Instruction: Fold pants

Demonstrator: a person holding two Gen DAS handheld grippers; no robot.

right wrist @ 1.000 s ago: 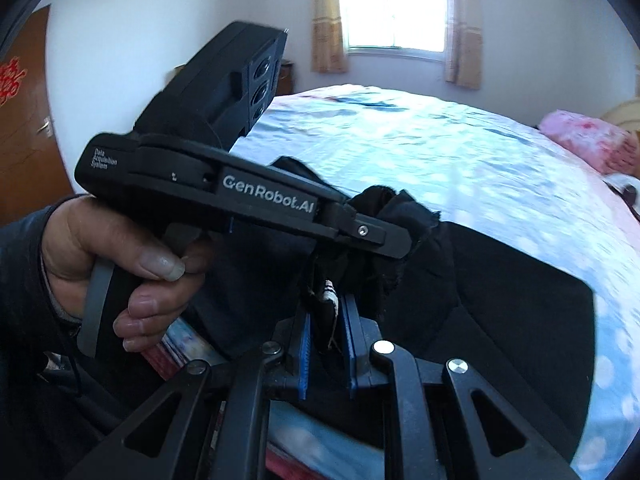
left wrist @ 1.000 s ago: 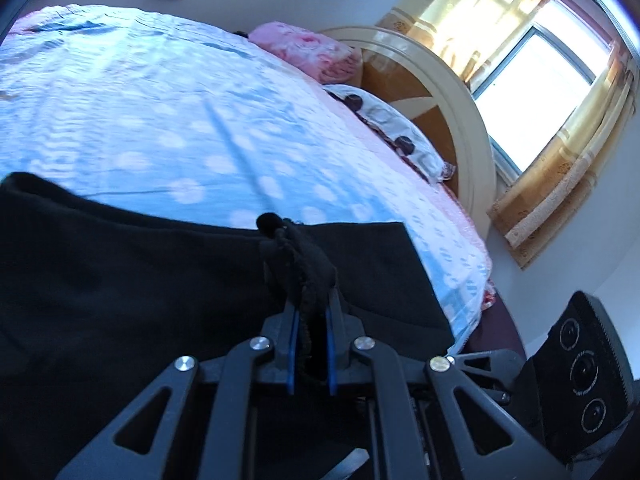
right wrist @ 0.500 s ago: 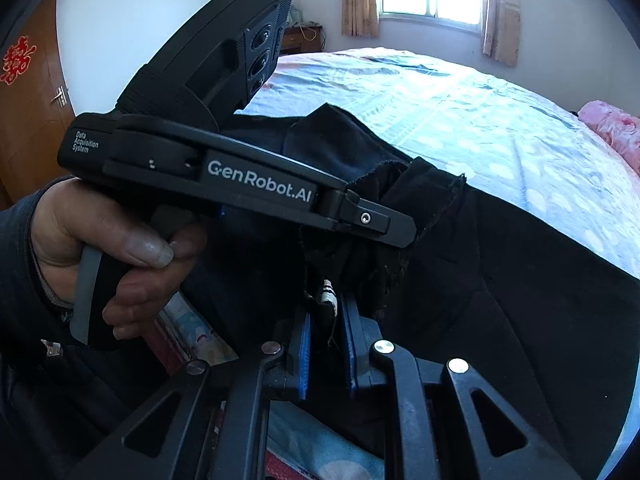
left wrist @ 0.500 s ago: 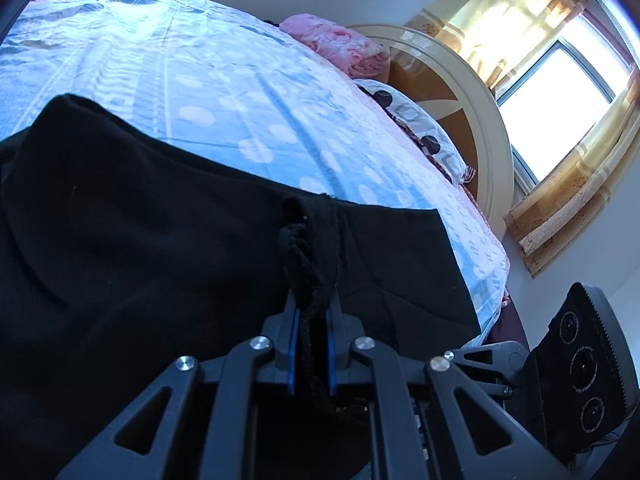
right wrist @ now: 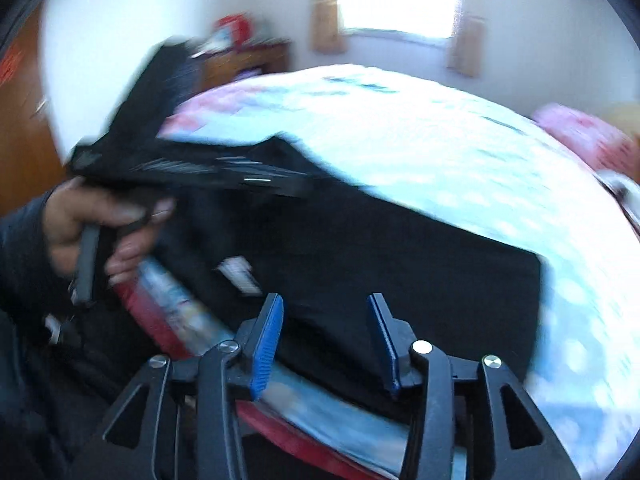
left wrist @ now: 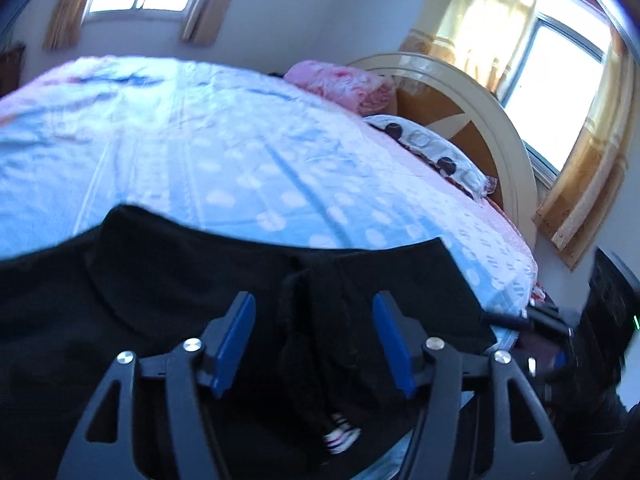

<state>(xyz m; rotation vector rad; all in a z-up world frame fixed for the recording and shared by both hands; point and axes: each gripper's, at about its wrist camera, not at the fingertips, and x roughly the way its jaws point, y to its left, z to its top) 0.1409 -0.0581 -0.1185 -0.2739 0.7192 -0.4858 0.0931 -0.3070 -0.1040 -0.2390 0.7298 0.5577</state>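
Left tongs [left wrist: 314, 334] up close, blue pads [left wrist: 234, 340] spread wide and pinching nothing, a bunched ridge of black cloth standing between them without touching either pad. That cloth belongs to the pants [left wrist: 168, 280], lying dark and flat across the near edge of the bed [left wrist: 240, 132], with a small striped label peeking out low down near the tongs. Over on the other side, the right tongs [right wrist: 326, 336] are just as wide apart, blue fingers [right wrist: 266, 344] clear of the fabric, hovering over the pants [right wrist: 400, 264] at the bed's near edge. The picture here is smeared by motion, so fine detail is lost. A white tag shows on the black cloth just ahead of the left-hand finger. To the left in that view, the person's left hand [right wrist: 100, 228] grips the handle of the other tool, whose black body stretches over the pants. The pants end in a straight edge toward the right, close to the bed's near corner. Beyond them runs the pale blue spotted sheet [left wrist: 280, 168], open all the way up. At the far end, a pink pillow [left wrist: 344, 88] and a spotted white pillow [left wrist: 436, 152] against a rounded cream headboard [left wrist: 480, 100]. Sunlit windows with yellow curtains [left wrist: 588, 152] behind.
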